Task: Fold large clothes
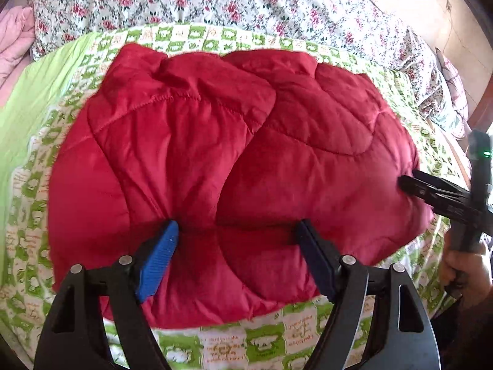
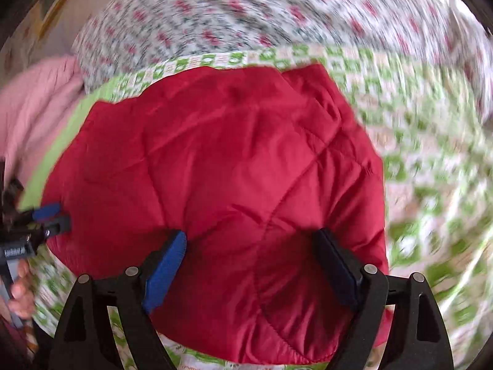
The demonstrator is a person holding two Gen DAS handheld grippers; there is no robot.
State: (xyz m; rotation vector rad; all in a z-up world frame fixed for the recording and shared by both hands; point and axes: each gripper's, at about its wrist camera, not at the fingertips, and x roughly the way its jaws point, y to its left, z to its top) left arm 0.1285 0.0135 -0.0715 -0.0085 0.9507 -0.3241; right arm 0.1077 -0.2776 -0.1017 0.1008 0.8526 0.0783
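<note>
Pink bedding (image 1: pixel 14 40) bunched at the far left edge of the bed, beside a plain lime-green strip of sheet (image 1: pixel 27 114). Next, the green-and-white checked sheet (image 1: pixel 265 342) with small printed motifs, spread under everything.

Red quilted jacket (image 1: pixel 215 154) lies folded in a puffy mound on the checked sheet, roughly centred in both wrist views (right wrist view is motion-blurred around the edges). One padded flap overlaps the left half; curved stitch lines run across the surface.

Left tongs (image 1: pixel 237 228): fingers spread wide, blue pad (image 1: pixel 160 256) on one side, dark pad (image 1: pixel 317 259) on the other, tips against or just above the near part of the jacket, nothing gripped between them. Seen from the right wrist view they sit at the jacket's left edge (image 2: pixel 50 215).

Right tongs (image 2: pixel 251 240): likewise spread apart over the near part of the jacket, holding nothing. From the left wrist view their tips (image 1: pixel 406 183) meet the jacket's right edge; hand (image 1: pixel 462 268) on the handle below.

Floral quilt (image 1: pixel 246 3) across the back, running to the far right.
</note>
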